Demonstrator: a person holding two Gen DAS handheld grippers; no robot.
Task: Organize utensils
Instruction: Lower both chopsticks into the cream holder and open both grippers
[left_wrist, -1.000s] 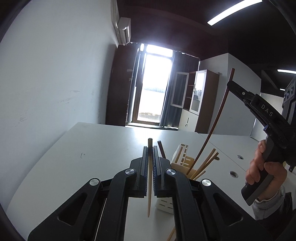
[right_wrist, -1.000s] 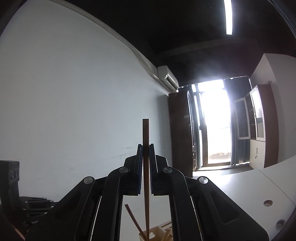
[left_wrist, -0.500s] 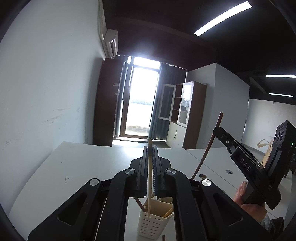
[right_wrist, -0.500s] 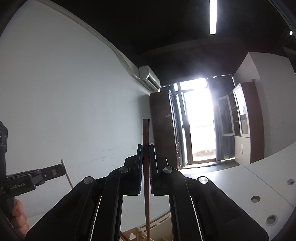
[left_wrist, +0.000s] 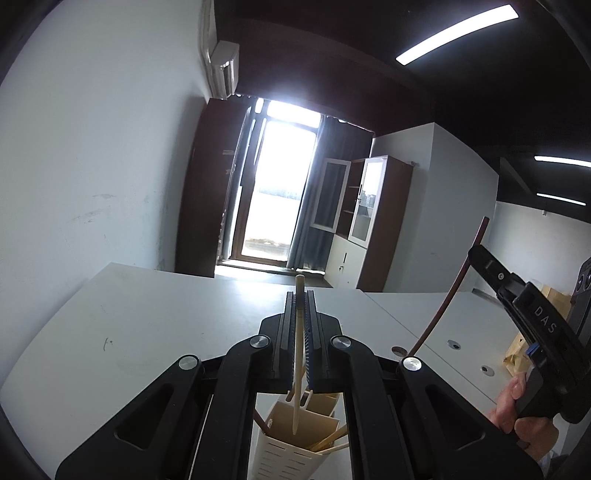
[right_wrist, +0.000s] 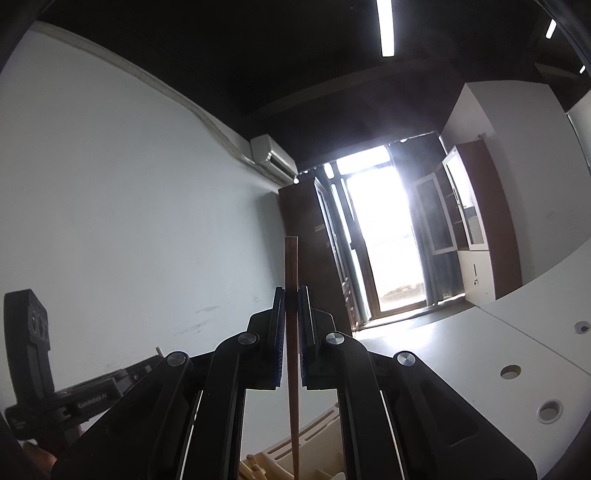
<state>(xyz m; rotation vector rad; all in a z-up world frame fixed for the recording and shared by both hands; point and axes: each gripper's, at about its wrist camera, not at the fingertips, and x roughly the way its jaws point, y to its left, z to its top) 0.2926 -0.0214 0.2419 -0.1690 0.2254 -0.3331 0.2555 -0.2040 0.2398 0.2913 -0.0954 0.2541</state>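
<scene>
1. Left gripper (left_wrist: 300, 332) is clamped tight on a pale wooden chopstick (left_wrist: 297, 354), tip hanging just over the cream slotted plastic utensil holder (left_wrist: 291, 446) on the white table (left_wrist: 110, 332).
2. Right gripper (right_wrist: 291, 332) is pinched shut on a dark brown chopstick (right_wrist: 291, 332), above the same holder.
3. Looks like the drop-in step: lower, then let go.

White table (left_wrist: 147, 332) carries a slotted cream utensil holder (left_wrist: 291, 450) near its edge

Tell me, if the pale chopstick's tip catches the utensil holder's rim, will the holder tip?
Possibly. The utensil holder looks tall, narrow, thin-walled plastic, so probably light. Chopsticks leaning out one side may shift its balance. The pale chopstick looks stiff, likely passing on any sideways push.
</scene>
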